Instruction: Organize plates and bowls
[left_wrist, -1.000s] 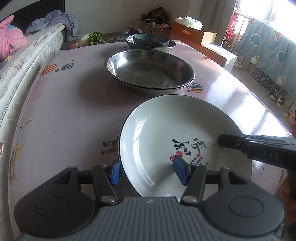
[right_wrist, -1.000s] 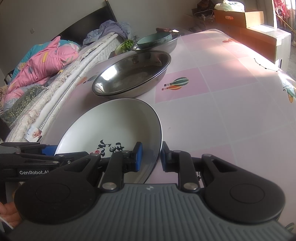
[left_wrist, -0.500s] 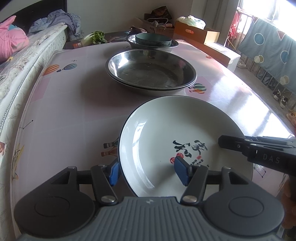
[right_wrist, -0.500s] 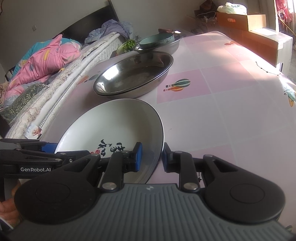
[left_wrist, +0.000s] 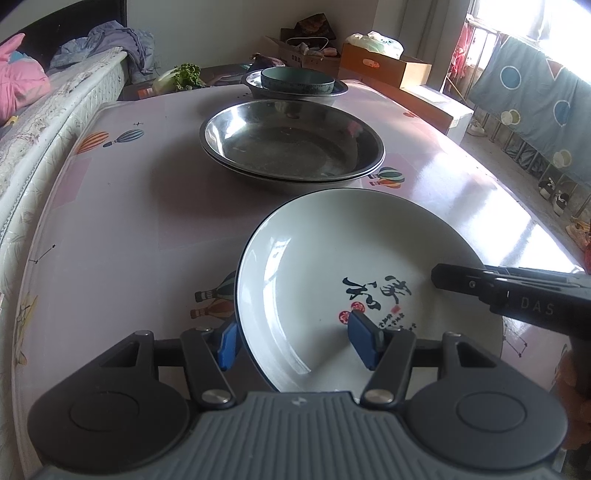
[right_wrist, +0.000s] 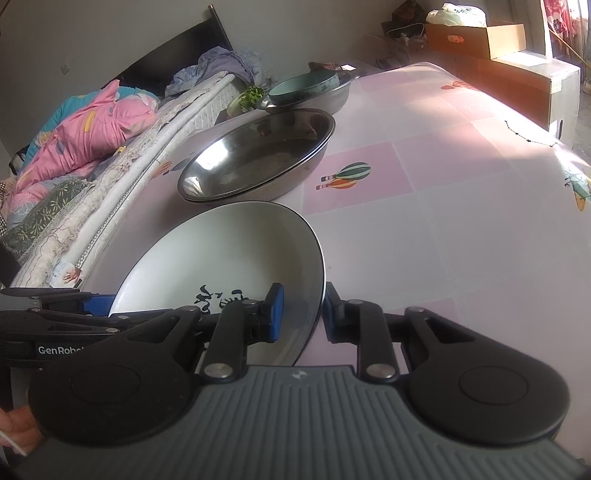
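Straddling opposite edges of a white plate (left_wrist: 332, 280) near the front of a pink-checked table (left_wrist: 129, 229), two hand-held grippers meet over the dish; the right gripper (right_wrist: 301, 308) has its jaws drawn close about the plate's right rim, one blue pad inside and one outside, though whether they truly pinch it cannot be told; the left gripper (left_wrist: 297, 341) stands apart, its pads either side of the left rim and touching nothing; a stack of steel basins (left_wrist: 291, 147) sits just beyond the plate, and a teal bowl (left_wrist: 297, 79) rests in another steel basin (left_wrist: 340, 90) farther back; the risk, as it looks, is a lift on one thin edge alone, letting the glazed plate tip or slip and knock the basins, or a left closing that shoves it off line; black brush characters and red seals mark the plate's face but are not legible here; "DAS" shows on the right tool's arm, "GenRobo" on the left's.
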